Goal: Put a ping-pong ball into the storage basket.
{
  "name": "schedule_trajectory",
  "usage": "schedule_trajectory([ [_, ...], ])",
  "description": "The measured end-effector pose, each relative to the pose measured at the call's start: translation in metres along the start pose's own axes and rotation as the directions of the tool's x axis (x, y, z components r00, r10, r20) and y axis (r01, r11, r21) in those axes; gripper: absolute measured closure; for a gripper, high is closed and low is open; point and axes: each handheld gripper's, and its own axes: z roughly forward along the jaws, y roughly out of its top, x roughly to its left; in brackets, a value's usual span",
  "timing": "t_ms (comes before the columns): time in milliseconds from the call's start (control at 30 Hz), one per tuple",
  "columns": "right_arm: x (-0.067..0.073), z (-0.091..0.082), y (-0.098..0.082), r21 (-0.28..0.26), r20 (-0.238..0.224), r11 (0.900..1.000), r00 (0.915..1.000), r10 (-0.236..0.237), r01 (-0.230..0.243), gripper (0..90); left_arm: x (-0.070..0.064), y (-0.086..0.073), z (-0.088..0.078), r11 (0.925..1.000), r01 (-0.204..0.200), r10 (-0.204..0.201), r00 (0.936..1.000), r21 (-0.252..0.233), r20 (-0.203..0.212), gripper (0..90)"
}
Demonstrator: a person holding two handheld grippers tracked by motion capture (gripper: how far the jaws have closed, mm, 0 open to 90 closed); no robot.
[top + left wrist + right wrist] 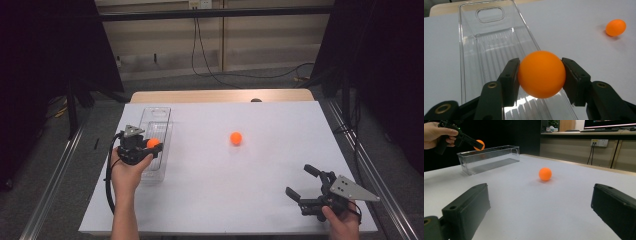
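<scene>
My left gripper (152, 145) is shut on an orange ball (541, 74), held just above the near part of a clear plastic tray (155, 114) at the table's left. In the right gripper view that held ball (479, 144) hangs over the tray (489, 160). A second orange ball (236, 138) lies loose on the white table, mid-surface; it also shows as a ball (615, 27) far right in the left gripper view and as a ball (545, 174) ahead of my right jaws. My right gripper (301, 181) stands open near the front right corner, with nothing between its fingers.
The white table surface (240, 200) stretches between the two hands. A wooden strip (220, 96) runs along the far edge. Cables (210, 70) lie on the floor beyond, and dark curtains stand at both sides.
</scene>
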Motion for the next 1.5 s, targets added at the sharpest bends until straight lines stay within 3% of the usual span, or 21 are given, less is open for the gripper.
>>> schedule_trajectory([
  [1500,0.0000,0.0001,-0.0001,0.001,-0.001,1.000,1.0000,0.000,0.000,1.6,0.0090,-0.0087,0.0089,0.9993,0.015,-0.013,0.9986,0.033,-0.052,50.9],
])
